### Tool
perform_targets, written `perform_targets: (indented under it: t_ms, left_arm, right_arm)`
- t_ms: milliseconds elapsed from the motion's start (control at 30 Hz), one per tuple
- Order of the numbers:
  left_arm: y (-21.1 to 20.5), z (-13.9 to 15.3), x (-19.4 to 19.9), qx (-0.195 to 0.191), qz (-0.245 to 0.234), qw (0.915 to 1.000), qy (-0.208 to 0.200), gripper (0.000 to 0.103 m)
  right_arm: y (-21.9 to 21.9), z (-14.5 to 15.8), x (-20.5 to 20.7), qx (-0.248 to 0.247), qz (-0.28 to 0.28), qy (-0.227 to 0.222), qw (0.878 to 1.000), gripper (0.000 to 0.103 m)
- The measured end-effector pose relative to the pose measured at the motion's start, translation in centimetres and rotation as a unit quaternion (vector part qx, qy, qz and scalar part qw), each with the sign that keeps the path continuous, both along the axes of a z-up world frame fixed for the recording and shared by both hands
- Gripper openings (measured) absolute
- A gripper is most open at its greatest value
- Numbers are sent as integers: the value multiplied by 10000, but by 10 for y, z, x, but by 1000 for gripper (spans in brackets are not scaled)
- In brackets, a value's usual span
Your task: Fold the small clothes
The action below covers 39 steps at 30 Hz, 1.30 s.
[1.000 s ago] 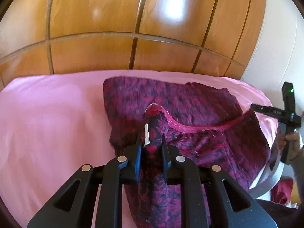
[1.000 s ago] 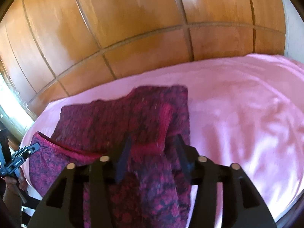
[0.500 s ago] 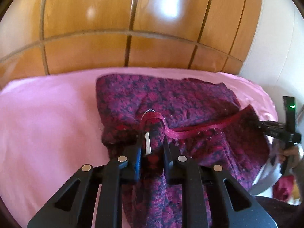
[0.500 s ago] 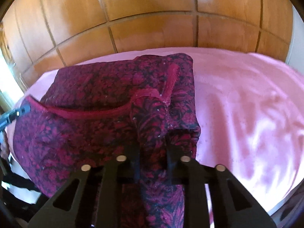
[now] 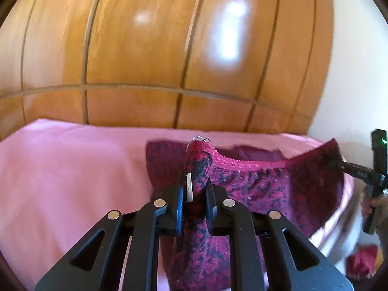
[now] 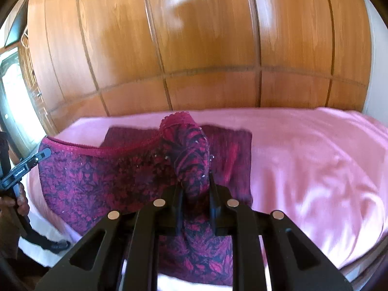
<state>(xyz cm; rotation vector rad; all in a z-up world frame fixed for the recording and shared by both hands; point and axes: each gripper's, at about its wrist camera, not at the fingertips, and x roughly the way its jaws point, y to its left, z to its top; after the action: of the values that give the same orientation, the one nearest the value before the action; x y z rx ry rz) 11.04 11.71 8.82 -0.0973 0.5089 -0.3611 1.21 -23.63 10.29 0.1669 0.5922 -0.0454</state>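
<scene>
A small dark-red patterned garment point(image 5: 278, 189) with a pink elastic trim point(image 5: 242, 163) hangs stretched between both grippers above the pink bedsheet point(image 5: 72, 169). My left gripper point(image 5: 194, 186) is shut on one bunched corner of the waistband, with a white tag point(image 5: 189, 186) beside its pad. The right gripper point(image 6: 195, 186) is shut on the opposite bunched corner of the garment point(image 6: 97, 177). Each wrist view shows the other gripper at the trim's far end: the right one point(image 5: 359, 172) and the left one point(image 6: 24, 167). The garment's lower part still rests on the sheet point(image 6: 315, 157).
A glossy wooden panelled wall point(image 5: 169, 48) rises right behind the bed. A hand point(image 5: 373, 203) holds the right gripper's handle beyond the bed's edge. A red cloth item point(image 5: 361, 262) lies low at the right. A bright window point(image 6: 14, 92) is at the far left.
The right gripper went from open around the fabric to shut on it. Both grippers then rose, lifting the waistband off the sheet and pulling it taut between them.
</scene>
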Motion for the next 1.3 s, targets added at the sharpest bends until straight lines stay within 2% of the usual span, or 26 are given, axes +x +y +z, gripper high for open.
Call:
perform_targets:
  t_ms: [67, 167, 433, 567, 667, 733, 867, 933, 967, 1000, 1033, 1067, 1100, 1167, 1233, 1300]
  left_arm:
    - [-6, 6, 26, 119, 67, 9998, -118, 13]
    - [-14, 7, 69, 158, 139, 9998, -72, 13]
    - [-24, -6, 173, 167, 517, 9978, 380, 12]
    - [-32, -33, 219, 357, 696, 9934, 834, 13]
    - [-35, -64, 243, 536, 809, 9869, 1291, 13]
    - [-35, -78, 251, 660, 857, 9836, 1441, 12]
    - [-39, -111, 270, 929, 866, 9709, 2033, 16]
    - [-36, -107, 271, 858, 859, 9719, 2016, 21]
    - [-32, -101, 267, 775, 877, 9734, 1970, 26]
    - [-27, -96, 263, 684, 937, 9740, 1945, 38]
    - [-20, -90, 256, 559, 1031, 9752, 1877, 43]
    - [-10, -82, 243, 339, 1096, 9784, 1718, 43]
    - [-4, -75, 230, 222, 1130, 9806, 1585, 43]
    - [0, -65, 203, 202, 1147, 9847, 1300, 43]
    - [-2, -58, 173, 196, 997, 9894, 1041, 43]
    - [-12, -57, 139, 254, 755, 9940, 755, 43]
  right_arm:
    - [-6, 2, 24, -15, -129, -60, 9999, 15]
    - [-20, 2, 63, 43, -358, -90, 9993, 15]
    - [-41, -1, 152, -212, -822, 2, 9964, 15]
    - [-53, -27, 196, -281, -1034, 423, 9933, 15]
    - [-65, -56, 220, -239, -1154, 835, 9895, 15]
    - [-71, -71, 232, -275, -1198, 1059, 9868, 15]
    - [-83, -95, 248, -16, -1280, 1510, 9802, 18]
    - [-86, -96, 250, -11, -1257, 1624, 9787, 20]
    - [-87, -97, 251, -20, -1257, 1652, 9782, 31]
    - [-88, -93, 248, -3, -1272, 1654, 9780, 37]
    - [-87, -87, 246, 11, -1295, 1604, 9785, 45]
    - [-87, -80, 239, -11, -1354, 1458, 9800, 50]
    - [-83, -74, 232, -66, -1389, 1332, 9813, 50]
    - [-73, -58, 211, -141, -1329, 996, 9860, 53]
    - [-54, -43, 188, -81, -1063, 682, 9920, 57]
    - [-25, -39, 163, 51, -442, 494, 9978, 56]
